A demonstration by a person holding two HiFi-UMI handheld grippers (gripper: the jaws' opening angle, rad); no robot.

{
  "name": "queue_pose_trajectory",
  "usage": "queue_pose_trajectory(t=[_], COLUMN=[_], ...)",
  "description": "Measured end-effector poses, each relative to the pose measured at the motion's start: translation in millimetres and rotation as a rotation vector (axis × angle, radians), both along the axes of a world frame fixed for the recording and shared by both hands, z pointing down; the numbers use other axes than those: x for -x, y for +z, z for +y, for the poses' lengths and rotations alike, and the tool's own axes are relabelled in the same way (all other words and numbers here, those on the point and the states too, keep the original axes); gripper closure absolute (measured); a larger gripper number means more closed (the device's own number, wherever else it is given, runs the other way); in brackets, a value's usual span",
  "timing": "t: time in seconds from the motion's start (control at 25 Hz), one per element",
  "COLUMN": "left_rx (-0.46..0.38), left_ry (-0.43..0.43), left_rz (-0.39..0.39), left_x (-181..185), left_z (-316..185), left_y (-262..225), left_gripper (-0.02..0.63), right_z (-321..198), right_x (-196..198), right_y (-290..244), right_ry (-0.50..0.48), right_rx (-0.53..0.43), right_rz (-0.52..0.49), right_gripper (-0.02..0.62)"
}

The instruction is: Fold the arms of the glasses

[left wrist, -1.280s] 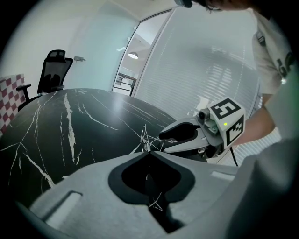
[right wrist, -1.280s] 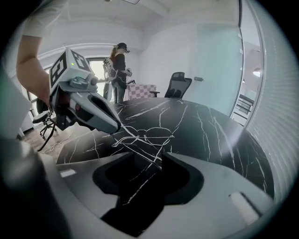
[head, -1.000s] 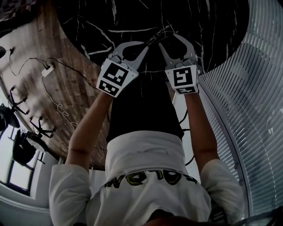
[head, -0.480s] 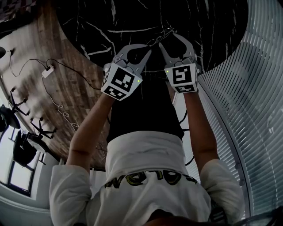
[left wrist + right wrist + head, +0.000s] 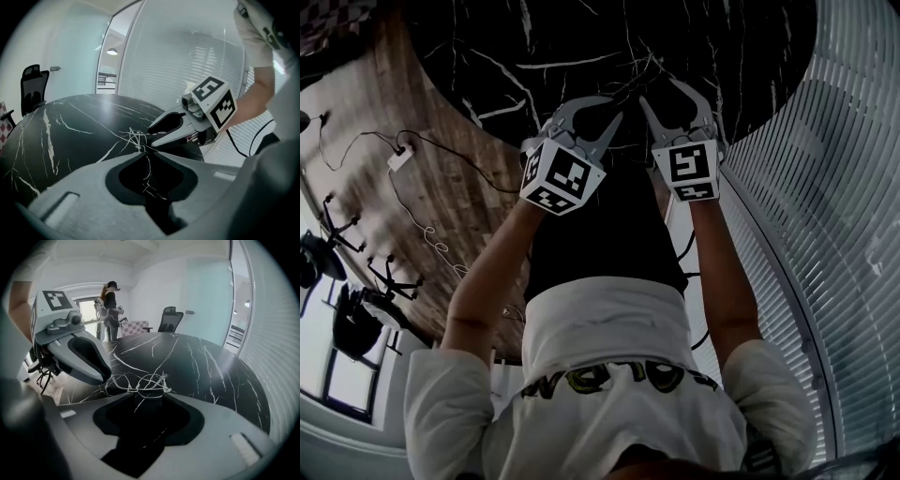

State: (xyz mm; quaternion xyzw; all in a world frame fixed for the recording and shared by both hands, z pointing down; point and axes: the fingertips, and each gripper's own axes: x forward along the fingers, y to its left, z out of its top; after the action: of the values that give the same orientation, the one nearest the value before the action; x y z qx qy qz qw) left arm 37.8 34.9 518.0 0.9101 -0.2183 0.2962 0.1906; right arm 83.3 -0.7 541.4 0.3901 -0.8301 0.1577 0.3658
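thin wire glasses (image 5: 139, 383) on black marble table (image 5: 211, 366), near the edge closest to the person. left gripper (image 5: 141, 151) apparently pinched on one arm of the glasses; right gripper (image 5: 140, 398) released, jaws spread just short of the frame.

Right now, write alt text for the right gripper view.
Thin wire-rimmed glasses lie on a black white-veined marble table at the slightly parted jaw tips of the right gripper. The grey left gripper reaches them from the side; a person and a black office chair stand behind.
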Motion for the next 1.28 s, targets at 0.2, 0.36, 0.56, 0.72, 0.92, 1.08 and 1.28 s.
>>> queue_pose_trajectory(t=[0.2,0.36,0.56,0.72,0.92,1.08,1.28], left_rx=[-0.002,-0.017,-0.041,-0.059,-0.085,-0.117,-0.136], left_ry=[-0.023,-0.066,-0.139,-0.191,-0.255,-0.307,-0.321], left_rz=[0.016,0.040,0.077,0.114,0.166,0.219,0.270], left_x=[-3,-2,8,14,21,22,15], left_z=[-1,-4,-8,-12,-10,-4,-1], left_y=[-9,-35,-87,-127,-176,-214,-221], left_gripper=[0.560,0.560,0.560,0.561,0.572,0.581,0.601], right_z=[3,6,10,11,21,29,34], right_x=[-8,-12,-6,-3,7,12,17], right_y=[-16,-47,-107,-154,-203,-240,-250], right_ry=[0.023,0.037,0.052,0.069,0.074,0.074,0.053], right_rx=[-0.012,-0.034,-0.064,-0.093,-0.116,-0.136,-0.163], right_rz=[-0.022,-0.069,-0.160,-0.228,-0.305,-0.390,-0.463], right_gripper=[0.408,0.416,0.426,0.454,0.480,0.517,0.552])
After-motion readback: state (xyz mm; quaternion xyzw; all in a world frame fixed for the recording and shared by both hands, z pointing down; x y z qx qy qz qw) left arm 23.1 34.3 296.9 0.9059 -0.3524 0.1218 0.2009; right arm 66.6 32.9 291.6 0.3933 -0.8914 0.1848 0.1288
